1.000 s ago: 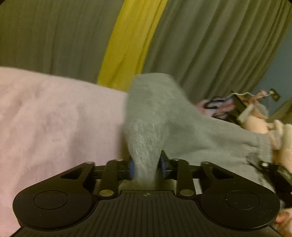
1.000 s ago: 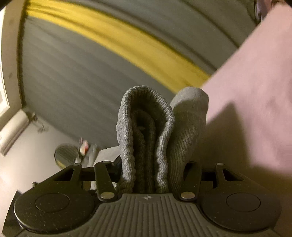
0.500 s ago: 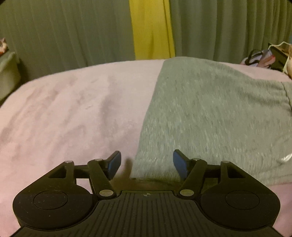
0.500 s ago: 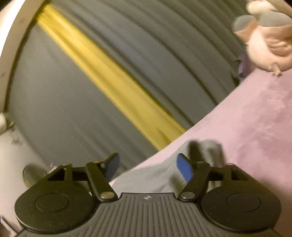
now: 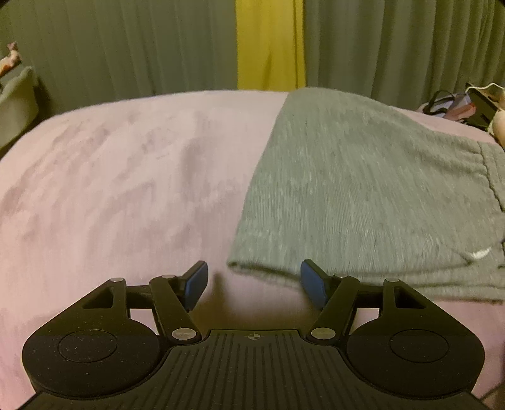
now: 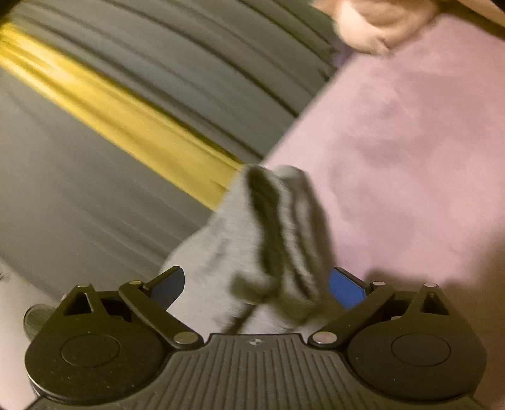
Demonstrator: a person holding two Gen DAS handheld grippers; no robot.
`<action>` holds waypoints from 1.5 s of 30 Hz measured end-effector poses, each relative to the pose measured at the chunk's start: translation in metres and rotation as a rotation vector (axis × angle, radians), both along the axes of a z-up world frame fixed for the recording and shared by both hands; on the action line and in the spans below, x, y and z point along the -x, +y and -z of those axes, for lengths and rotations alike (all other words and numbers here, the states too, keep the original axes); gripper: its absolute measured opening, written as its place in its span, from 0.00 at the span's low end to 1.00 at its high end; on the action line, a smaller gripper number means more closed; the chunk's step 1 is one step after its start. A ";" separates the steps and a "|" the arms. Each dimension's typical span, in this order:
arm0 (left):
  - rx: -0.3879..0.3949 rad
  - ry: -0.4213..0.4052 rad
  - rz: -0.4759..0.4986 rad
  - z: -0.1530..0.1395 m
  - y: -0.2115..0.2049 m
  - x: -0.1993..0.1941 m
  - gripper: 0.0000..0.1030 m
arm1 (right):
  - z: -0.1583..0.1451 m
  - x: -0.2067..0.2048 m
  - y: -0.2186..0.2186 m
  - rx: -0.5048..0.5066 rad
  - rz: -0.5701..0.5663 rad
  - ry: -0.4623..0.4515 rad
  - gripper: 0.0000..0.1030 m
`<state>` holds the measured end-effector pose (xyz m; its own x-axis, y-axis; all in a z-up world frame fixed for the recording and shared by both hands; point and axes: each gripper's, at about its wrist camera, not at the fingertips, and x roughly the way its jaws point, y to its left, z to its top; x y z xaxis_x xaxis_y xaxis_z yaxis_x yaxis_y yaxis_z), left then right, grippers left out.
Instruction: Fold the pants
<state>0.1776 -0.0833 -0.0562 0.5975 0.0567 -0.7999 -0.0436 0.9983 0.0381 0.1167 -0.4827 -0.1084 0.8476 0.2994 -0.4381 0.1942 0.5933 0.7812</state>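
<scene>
Grey pants point(image 5: 363, 189) lie folded flat on a pink blanket point(image 5: 110, 189), filling the right half of the left wrist view. My left gripper point(image 5: 254, 282) is open and empty, just short of the pants' near left corner. In the right wrist view my right gripper point(image 6: 257, 288) is open, with a bunched ribbed grey end of the pants point(image 6: 274, 239) standing loose between the blue pads point(image 6: 345, 288). That view is blurred.
Grey-green curtains with a yellow strip point(image 5: 270, 44) hang behind the bed. Bags and clutter point(image 5: 457, 105) sit at the far right edge. A pink plush toy point(image 6: 378, 22) lies at the top of the blanket point(image 6: 410, 142) in the right wrist view.
Both grippers were shut on grey fabric a second ago; both have opened and let go. The pants now lie flat on the blanket, and the left gripper has backed off slightly.
</scene>
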 end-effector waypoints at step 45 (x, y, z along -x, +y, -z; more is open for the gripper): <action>0.144 -0.064 -0.096 0.042 0.023 0.066 0.84 | -0.029 -0.037 0.055 0.670 -0.140 0.189 0.93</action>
